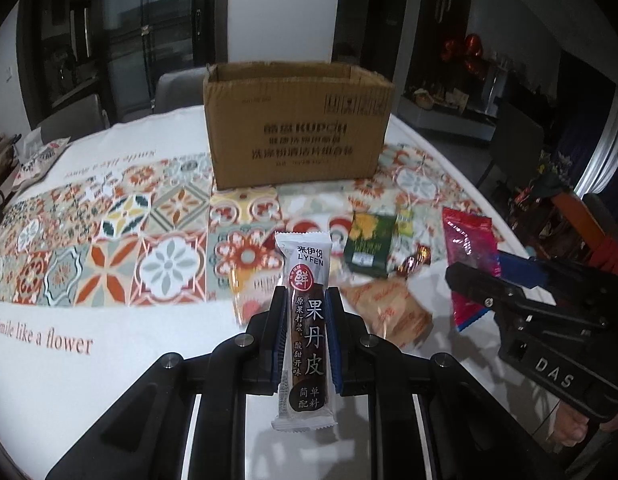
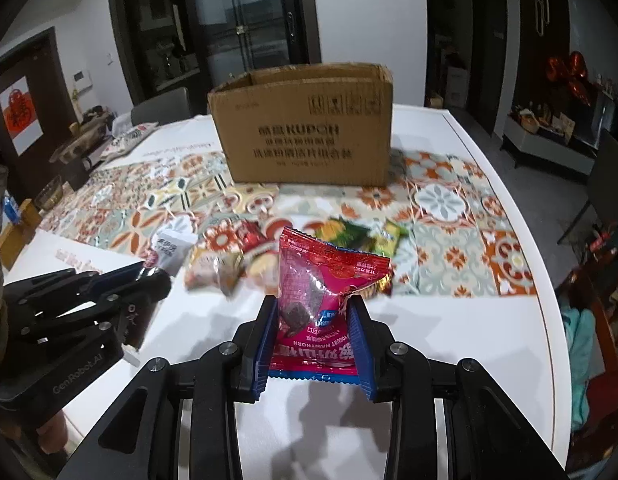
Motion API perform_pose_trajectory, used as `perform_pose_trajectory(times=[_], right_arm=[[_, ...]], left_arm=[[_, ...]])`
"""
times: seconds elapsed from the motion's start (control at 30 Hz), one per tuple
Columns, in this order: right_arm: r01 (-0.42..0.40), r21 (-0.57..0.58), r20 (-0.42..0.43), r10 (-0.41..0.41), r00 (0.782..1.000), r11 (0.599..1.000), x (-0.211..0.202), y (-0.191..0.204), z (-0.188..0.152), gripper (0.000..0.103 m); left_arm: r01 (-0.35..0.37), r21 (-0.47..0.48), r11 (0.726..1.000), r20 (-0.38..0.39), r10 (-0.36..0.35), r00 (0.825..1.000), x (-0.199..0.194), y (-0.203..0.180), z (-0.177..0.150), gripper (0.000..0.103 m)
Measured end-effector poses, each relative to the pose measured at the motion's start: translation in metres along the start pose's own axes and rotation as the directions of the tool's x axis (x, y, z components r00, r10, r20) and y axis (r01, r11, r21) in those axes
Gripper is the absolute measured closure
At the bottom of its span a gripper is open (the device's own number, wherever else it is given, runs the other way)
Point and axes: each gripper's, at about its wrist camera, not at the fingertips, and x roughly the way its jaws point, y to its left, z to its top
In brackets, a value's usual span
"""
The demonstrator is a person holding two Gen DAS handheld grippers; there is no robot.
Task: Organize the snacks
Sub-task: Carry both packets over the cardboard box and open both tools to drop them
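Note:
My left gripper is shut on a long white and brown LYFEN fruit-leather bar, held upright above the table. My right gripper is shut on a red hawthorn snack packet; it also shows at the right of the left wrist view, holding the same packet. An open cardboard box stands at the far middle of the table, also in the right wrist view. Loose snacks lie between: a dark green packet, an orange bread packet.
The white table has a patterned tile runner. In the right wrist view, several wrapped snacks lie in a blurred heap with a green packet. Chairs and clutter stand at the far left; the table edge curves on the right.

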Motion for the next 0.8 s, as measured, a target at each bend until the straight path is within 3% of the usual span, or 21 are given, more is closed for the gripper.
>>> perform_pose_trajectory(times=[0.8], right_arm=[[0.000,-0.053,0.174,0.009,0.985,0.999,0.005,0.001,0.103,0.067]], left_arm=[[0.007,0.046,0.999,0.154,-0.014,0.988,-0.001,0.015,0.105,0.085]])
